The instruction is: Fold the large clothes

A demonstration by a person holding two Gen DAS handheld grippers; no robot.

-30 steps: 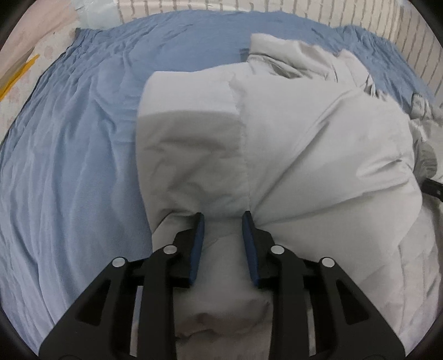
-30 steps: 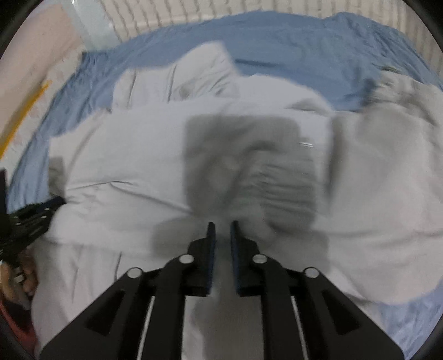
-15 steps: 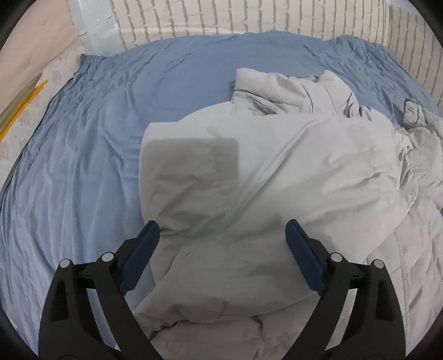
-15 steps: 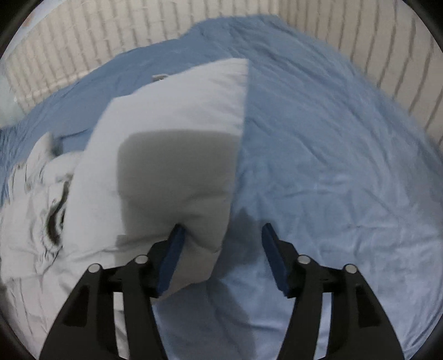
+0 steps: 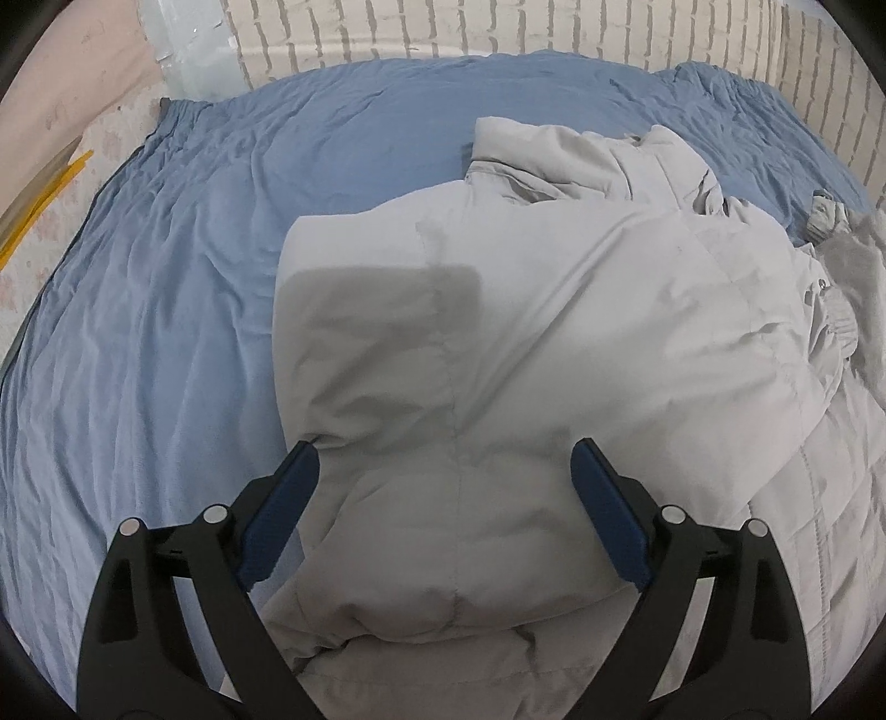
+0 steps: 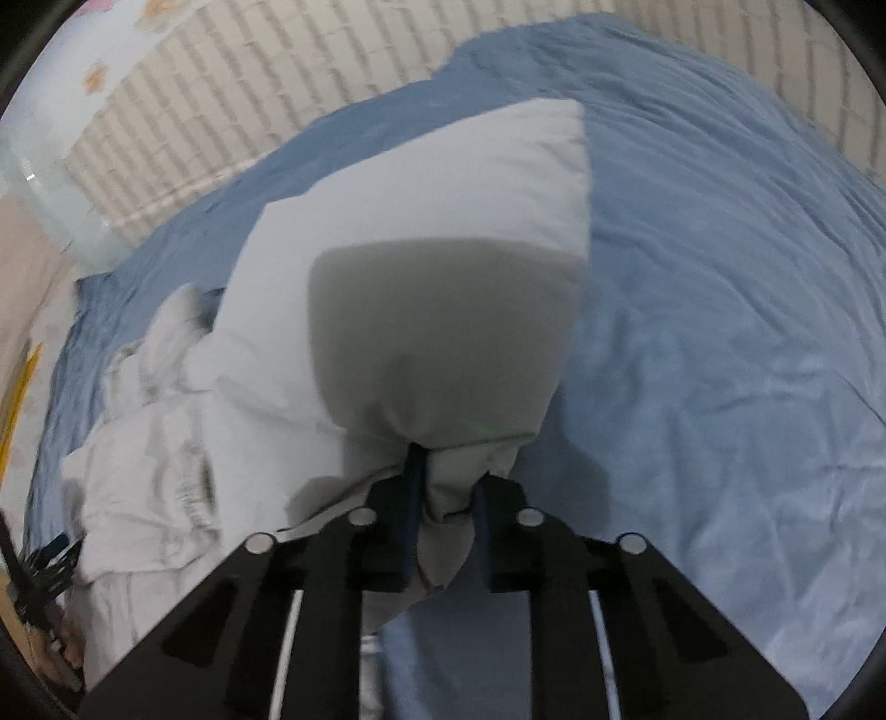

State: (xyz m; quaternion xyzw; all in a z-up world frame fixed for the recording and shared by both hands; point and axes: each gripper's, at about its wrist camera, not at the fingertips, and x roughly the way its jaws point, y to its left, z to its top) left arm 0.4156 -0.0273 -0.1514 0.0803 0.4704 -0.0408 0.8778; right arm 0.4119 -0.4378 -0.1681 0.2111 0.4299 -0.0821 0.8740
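A large pale grey padded jacket (image 5: 526,343) lies on a blue bed sheet (image 5: 166,332), its left part folded over its middle. My left gripper (image 5: 446,482) is open and hangs just above that folded part, holding nothing. In the right wrist view my right gripper (image 6: 446,487) is shut on a bunched edge of the jacket (image 6: 443,288) and holds that flap lifted off the sheet (image 6: 720,360). The rest of the jacket is crumpled at the left of that view.
A white brick-pattern wall (image 5: 498,27) runs along the far side of the bed. A pale floor with a yellow strip (image 5: 39,194) lies left of the bed. The left gripper's black frame (image 6: 39,570) shows at the lower left of the right wrist view.
My left gripper opened and let go of the jacket fold, which now lies on the jacket. My right gripper swung right, opened, then shut on the jacket's edge.
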